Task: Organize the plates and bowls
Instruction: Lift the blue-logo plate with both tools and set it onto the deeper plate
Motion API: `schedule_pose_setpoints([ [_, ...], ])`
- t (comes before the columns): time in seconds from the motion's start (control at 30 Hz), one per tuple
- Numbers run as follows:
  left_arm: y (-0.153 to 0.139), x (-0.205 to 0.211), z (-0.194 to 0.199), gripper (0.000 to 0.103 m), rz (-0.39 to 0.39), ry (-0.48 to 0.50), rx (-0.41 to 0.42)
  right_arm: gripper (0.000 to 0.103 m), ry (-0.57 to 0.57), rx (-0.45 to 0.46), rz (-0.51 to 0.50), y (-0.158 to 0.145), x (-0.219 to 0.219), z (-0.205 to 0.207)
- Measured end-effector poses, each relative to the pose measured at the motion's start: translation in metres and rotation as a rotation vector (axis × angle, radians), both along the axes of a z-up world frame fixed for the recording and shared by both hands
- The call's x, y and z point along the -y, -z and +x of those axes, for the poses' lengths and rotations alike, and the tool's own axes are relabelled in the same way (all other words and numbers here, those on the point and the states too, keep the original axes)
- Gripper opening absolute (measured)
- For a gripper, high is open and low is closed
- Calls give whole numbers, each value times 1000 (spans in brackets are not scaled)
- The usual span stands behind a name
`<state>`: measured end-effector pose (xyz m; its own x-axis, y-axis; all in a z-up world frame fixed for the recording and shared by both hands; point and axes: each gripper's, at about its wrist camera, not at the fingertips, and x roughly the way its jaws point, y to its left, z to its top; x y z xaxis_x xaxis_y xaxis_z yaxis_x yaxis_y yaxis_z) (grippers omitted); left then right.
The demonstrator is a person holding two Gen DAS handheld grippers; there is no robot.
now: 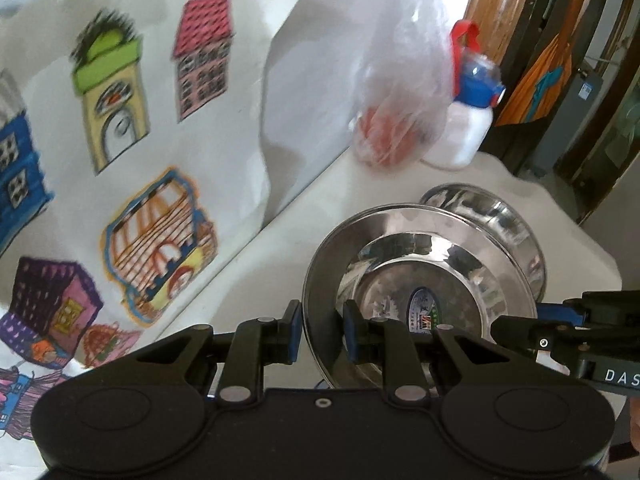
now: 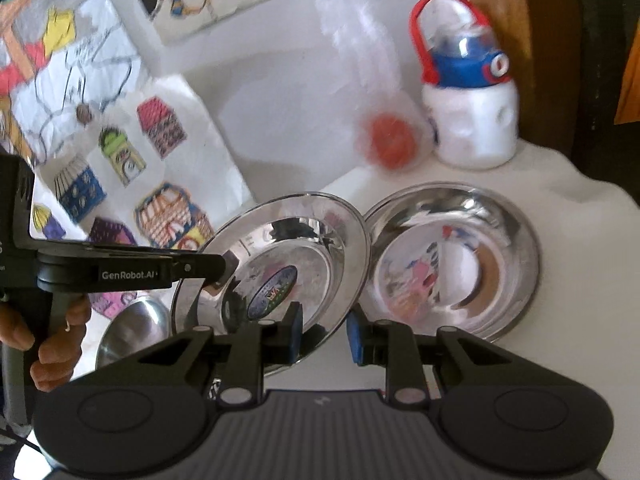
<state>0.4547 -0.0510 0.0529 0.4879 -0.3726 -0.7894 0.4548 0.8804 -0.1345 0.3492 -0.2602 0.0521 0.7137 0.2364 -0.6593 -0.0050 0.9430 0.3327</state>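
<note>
Plate [image 2: 280, 268]: round, shiny steel with an oval sticker, tilting above the white bench [image 2: 560, 208].
Left hand-held gripper [image 1: 320, 330]: pinching the plate's rim.
Right hand-held gripper [image 2: 324, 330]: straddling the opposite rim, contact unclear.
Bowl [image 2: 452, 264]: mirror-bright steel, sitting just beside the plate.

Plate [image 2: 280, 264], bowl [image 2: 452, 260]: glossy mirror-like metal. Table [image 2: 580, 240]: matt white.
</note>
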Motion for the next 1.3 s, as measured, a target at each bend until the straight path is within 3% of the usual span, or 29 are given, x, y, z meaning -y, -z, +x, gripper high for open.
schedule_pose_setpoints([
  [0.3, -21, 47, -2, 23, -59, 11, 34, 27, 87, 76, 3, -20, 54, -4],
  [0.53, -8, 83, 5, 23, -105, 12, 13, 27, 114, 87, -21, -3, 74, 4],
  [0.7, 9, 104, 10, 24, -94, 12, 9, 27, 115, 80, -57, 15, 81, 9],
  [1.3, 35, 114, 24, 23, -61, 1, -3, 30, 67, 61, -94, 44, 80, 27],
])
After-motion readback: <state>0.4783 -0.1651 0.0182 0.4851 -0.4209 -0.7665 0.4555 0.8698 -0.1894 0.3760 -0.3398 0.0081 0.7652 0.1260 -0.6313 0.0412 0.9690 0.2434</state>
